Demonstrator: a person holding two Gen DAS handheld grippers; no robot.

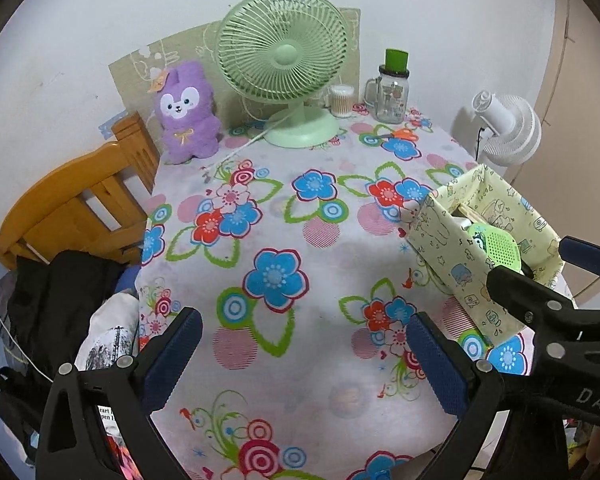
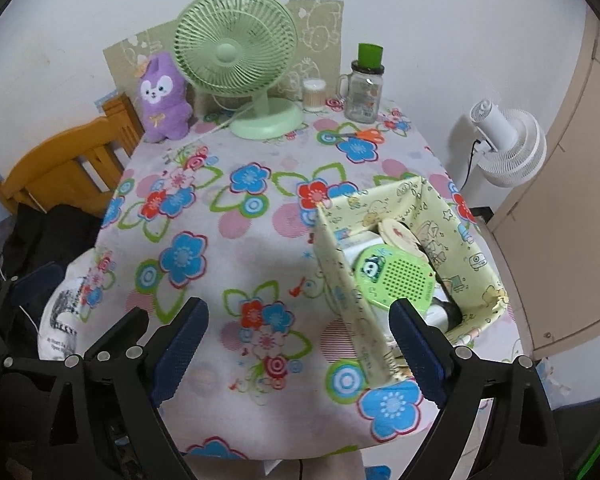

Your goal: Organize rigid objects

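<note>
A pale yellow fabric box (image 2: 344, 280) with cartoon prints stands at the table's right front; it also shows in the left wrist view (image 1: 444, 248). Inside lie a green round perforated gadget (image 2: 396, 276), a round cream lid (image 2: 400, 234) and white and dark items. The gadget shows in the left wrist view (image 1: 496, 246) too. My right gripper (image 2: 300, 344) is open and empty, above the table's front edge beside the box's near corner. My left gripper (image 1: 304, 360) is open and empty above the flowered cloth, left of the box. The right gripper's arm (image 1: 548, 308) crosses the box.
At the back stand a green desk fan (image 2: 236, 64), a purple plush (image 2: 160, 100), a cotton swab jar (image 2: 314, 96), a glass mug jar with green cap (image 2: 362, 88) and orange scissors (image 2: 364, 135). A wooden chair (image 2: 64, 168) is left, a white fan (image 2: 508, 148) right.
</note>
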